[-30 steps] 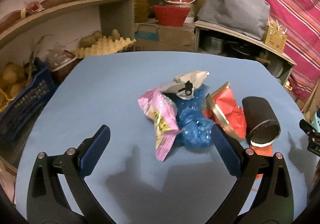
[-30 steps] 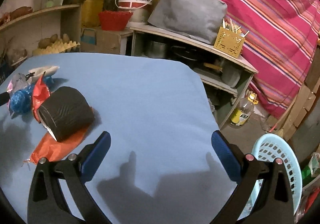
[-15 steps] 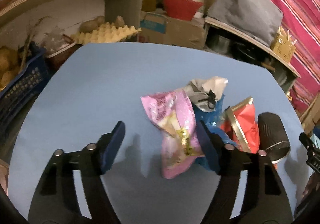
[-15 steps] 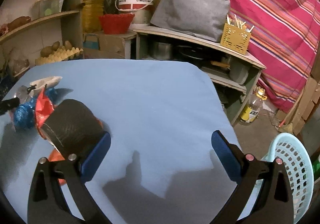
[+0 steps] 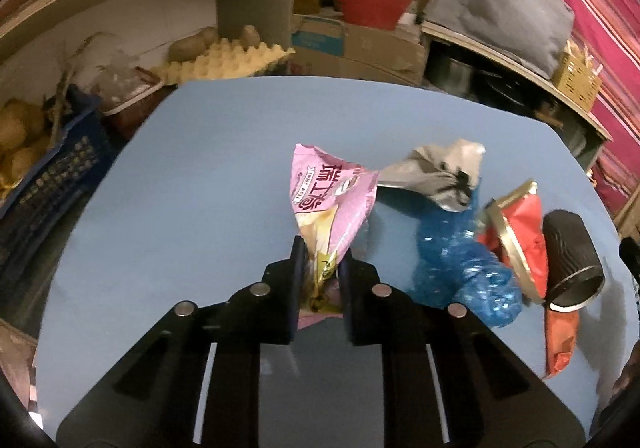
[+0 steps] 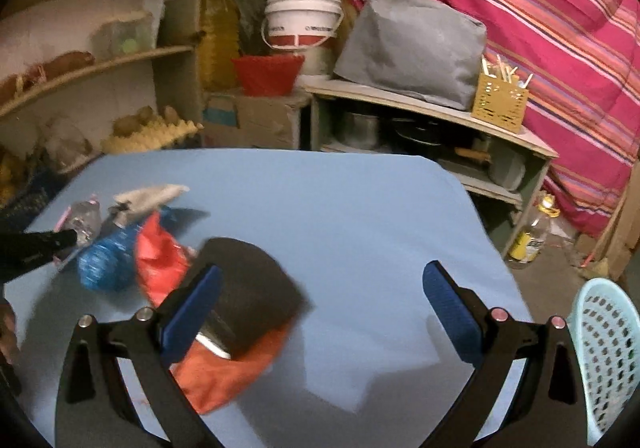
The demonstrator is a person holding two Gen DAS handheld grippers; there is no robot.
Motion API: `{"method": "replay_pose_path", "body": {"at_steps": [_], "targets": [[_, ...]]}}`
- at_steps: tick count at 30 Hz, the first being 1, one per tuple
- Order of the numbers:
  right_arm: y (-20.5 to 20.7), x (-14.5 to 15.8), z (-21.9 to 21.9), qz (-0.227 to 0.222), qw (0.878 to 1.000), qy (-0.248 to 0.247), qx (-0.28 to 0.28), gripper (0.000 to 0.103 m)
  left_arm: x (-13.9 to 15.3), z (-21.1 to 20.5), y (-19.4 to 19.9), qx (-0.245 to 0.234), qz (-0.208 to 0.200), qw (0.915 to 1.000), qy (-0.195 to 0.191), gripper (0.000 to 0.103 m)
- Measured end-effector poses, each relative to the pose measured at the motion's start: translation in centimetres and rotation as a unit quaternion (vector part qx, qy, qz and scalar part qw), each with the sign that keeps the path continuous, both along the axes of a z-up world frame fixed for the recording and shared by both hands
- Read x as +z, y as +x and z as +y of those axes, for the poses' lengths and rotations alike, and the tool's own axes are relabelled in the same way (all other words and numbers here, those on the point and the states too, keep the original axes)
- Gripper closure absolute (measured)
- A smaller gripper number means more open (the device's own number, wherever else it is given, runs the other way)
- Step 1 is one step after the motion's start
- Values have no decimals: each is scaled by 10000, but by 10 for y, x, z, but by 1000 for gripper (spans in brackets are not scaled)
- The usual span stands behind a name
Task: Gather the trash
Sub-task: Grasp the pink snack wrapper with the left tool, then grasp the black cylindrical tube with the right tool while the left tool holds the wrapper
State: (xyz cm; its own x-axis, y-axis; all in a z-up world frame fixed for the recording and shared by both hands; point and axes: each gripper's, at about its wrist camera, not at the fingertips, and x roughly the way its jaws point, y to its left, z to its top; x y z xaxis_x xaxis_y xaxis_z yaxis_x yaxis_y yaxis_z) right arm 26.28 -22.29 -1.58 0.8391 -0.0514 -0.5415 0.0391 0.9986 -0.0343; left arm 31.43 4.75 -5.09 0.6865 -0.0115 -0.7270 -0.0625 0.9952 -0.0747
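My left gripper (image 5: 322, 266) is shut on the lower end of a pink snack wrapper (image 5: 330, 202), which stands up from the blue table (image 5: 208, 176). To its right lie a grey crumpled wrapper (image 5: 436, 172), a blue plastic bag (image 5: 460, 264), a red foil packet (image 5: 520, 236) and a black paper cup (image 5: 570, 254) on its side. My right gripper (image 6: 320, 300) is open, its left finger just in front of the black cup (image 6: 252, 288), which lies on an orange wrapper (image 6: 224, 372).
A light blue perforated basket (image 6: 604, 352) stands off the table's right edge. A dark blue crate (image 5: 44, 184) with potatoes sits at the left. Shelves with an egg tray (image 5: 224, 60), a white bucket (image 6: 302, 24) and a grey bag (image 6: 412, 44) stand behind.
My left gripper moved forward and closed on the pink wrapper. My right gripper moved left toward the black cup, staying open.
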Motion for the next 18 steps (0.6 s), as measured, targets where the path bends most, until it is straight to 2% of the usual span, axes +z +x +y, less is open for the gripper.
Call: {"method": "replay_pose_path", "body": {"at_steps": [5,18], "targets": [[8,-11,20,211,9997,142,66,5,5,12,-5,176,-71,9998,-5,88],[35,-37,52,880,9952,102,-410,5,9,16,-11,374,-137,9990,215,88]]}}
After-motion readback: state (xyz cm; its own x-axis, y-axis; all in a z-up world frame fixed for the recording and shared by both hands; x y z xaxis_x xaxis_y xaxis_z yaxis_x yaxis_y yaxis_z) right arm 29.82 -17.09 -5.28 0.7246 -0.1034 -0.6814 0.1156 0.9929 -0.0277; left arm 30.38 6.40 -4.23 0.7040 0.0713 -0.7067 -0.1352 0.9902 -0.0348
